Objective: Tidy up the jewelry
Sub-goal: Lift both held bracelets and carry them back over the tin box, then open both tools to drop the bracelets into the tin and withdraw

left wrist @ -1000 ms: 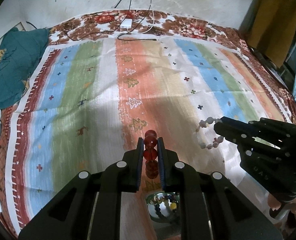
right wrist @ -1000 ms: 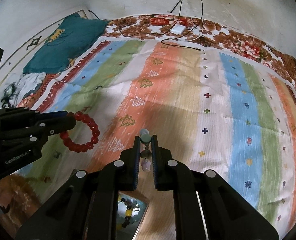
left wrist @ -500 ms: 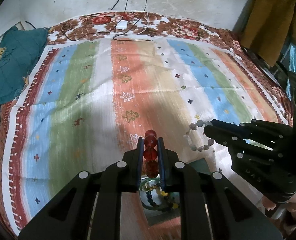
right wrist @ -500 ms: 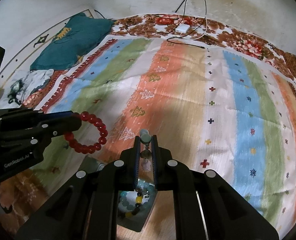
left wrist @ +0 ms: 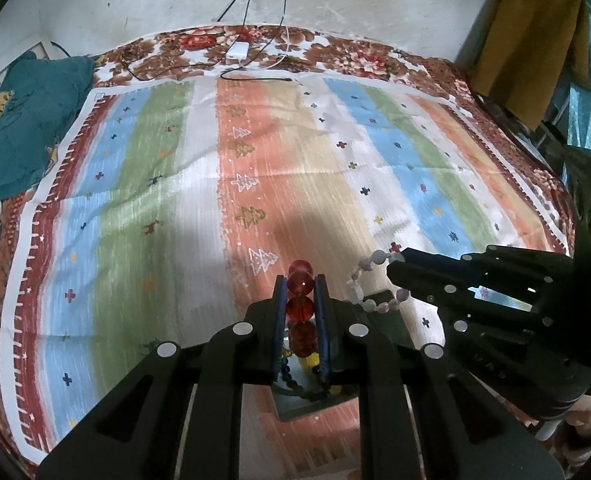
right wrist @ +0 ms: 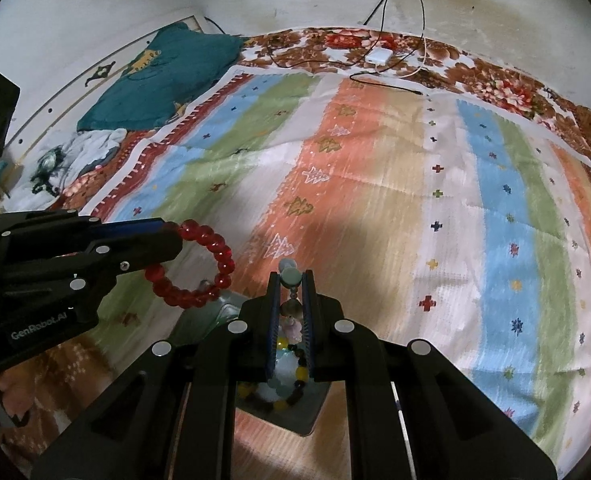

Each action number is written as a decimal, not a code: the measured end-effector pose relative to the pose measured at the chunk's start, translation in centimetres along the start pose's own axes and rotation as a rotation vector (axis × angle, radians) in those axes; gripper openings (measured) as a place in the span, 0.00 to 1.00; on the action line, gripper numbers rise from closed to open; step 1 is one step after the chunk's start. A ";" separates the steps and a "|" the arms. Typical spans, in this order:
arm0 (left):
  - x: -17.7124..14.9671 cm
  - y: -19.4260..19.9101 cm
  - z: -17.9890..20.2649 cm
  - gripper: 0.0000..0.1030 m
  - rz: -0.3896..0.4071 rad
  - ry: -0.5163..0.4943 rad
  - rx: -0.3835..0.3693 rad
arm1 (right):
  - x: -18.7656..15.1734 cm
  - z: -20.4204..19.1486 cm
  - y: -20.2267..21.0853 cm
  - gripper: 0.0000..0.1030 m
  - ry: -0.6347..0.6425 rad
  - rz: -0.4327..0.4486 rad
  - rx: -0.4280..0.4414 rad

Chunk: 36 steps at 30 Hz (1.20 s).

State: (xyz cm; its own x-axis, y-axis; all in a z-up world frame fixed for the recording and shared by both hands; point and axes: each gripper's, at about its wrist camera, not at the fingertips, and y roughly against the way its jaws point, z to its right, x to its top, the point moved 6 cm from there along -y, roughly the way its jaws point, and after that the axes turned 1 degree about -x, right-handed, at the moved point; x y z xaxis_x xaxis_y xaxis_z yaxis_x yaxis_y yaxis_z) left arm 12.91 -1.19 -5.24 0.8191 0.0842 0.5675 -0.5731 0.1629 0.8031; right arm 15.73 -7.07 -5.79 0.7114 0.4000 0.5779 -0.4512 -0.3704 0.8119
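Observation:
My left gripper [left wrist: 300,280] is shut on a red bead bracelet [left wrist: 301,307]; the right wrist view shows its full ring [right wrist: 199,268] hanging from the left gripper [right wrist: 171,236]. My right gripper [right wrist: 291,276] is shut on a pale pink and white bead bracelet [right wrist: 290,320], which also hangs from the right gripper [left wrist: 395,272] as a loop [left wrist: 365,284] in the left wrist view. Both hang just above a small grey tray [right wrist: 295,416] that holds a dark and yellow bead bracelet [right wrist: 283,388]. The tray [left wrist: 295,408] is mostly hidden behind my fingers.
A striped blanket [left wrist: 255,184] covers the bed. A teal pillow [left wrist: 19,128] lies at the far left. A white charger with cables [left wrist: 237,50] lies at the far edge by the wall. Yellow cloth [left wrist: 531,36] hangs at the right.
Both grippers have drawn back toward the near edge with their bracelets. The tray with the dark bead bracelet has come further into view beneath them.

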 end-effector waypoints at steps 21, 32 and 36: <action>-3.7 -2.0 -1.1 0.21 -0.109 0.041 -0.001 | -2.9 -0.1 -0.1 0.28 -0.012 -0.029 0.016; -4.5 -1.2 -2.0 0.60 -0.095 0.050 -0.013 | -3.5 0.8 1.3 0.65 -0.042 0.017 0.008; -5.0 -1.0 -2.0 0.73 -0.086 0.048 -0.023 | -3.9 1.1 1.8 0.73 -0.053 0.028 0.010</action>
State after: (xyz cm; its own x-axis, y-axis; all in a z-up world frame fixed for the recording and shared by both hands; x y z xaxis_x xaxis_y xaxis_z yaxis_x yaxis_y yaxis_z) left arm 9.44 0.20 -9.19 0.8658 0.1161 0.4868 -0.5004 0.1940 0.8438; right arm 12.74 -10.23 -6.72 0.7261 0.3444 0.5950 -0.4661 -0.3897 0.7943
